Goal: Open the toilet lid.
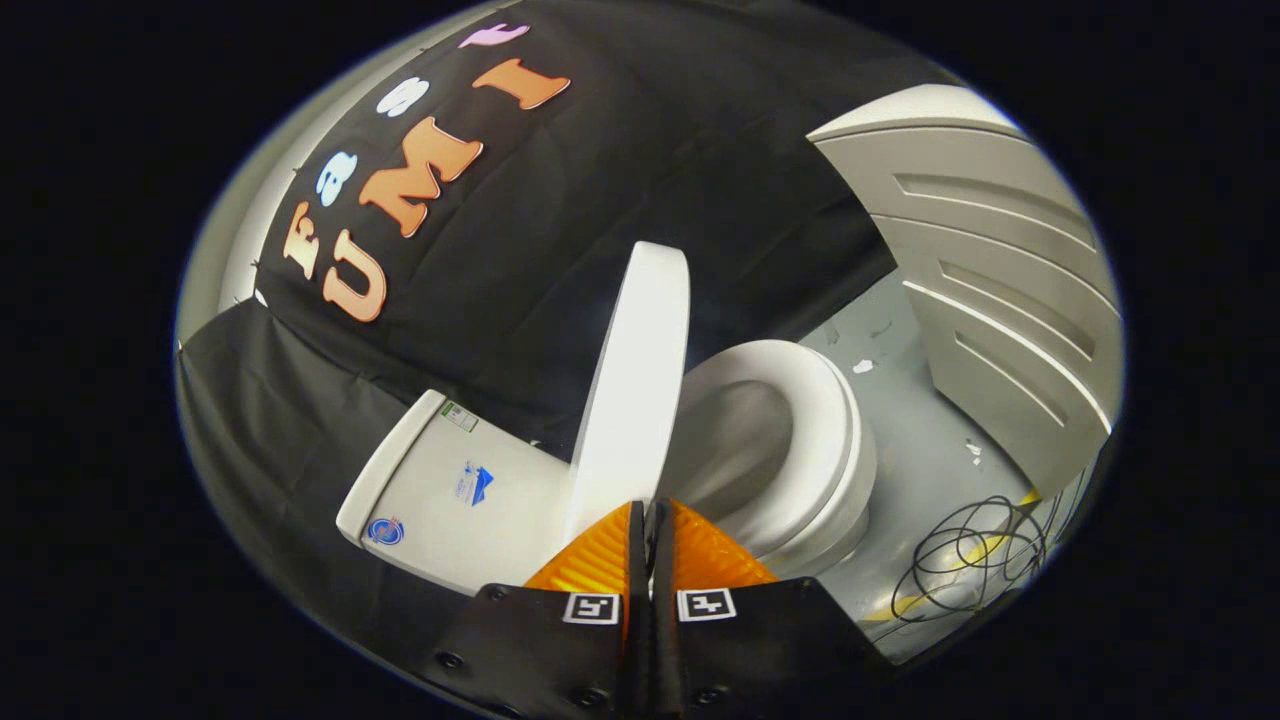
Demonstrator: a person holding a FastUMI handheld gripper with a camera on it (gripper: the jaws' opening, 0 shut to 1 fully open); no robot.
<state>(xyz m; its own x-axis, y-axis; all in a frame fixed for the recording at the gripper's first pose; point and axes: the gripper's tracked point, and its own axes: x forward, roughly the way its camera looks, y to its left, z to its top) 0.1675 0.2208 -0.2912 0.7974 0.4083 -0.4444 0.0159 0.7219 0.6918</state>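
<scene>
Gripper view: hand-held gripper (648, 510) low in front, fingers (600, 555) drawn together, a thin dark slit left between them, nothing clamped. Just ahead of the tips, lid (640, 370), raised, seen nearly edge-on, standing up from the bowl and leaning back toward the tank (450, 490). Lid's lower end hidden behind the fingertips; touching or just apart, cannot tell. Lid white, smooth, glossy, oval. Beside it, seat (835, 430) down on the bowl, ring white, hollow inside shaded and hard to make out. Tank white, tilted in the picture, small stickers on its face, near end cut off by the fingers. Beyond the toilet, grey floor (920, 460) with pale flecks, a loose coil of cable (975, 550) and a yellow strip under it. White panelled door (1010, 280) past the seat, partly cut off.
</scene>
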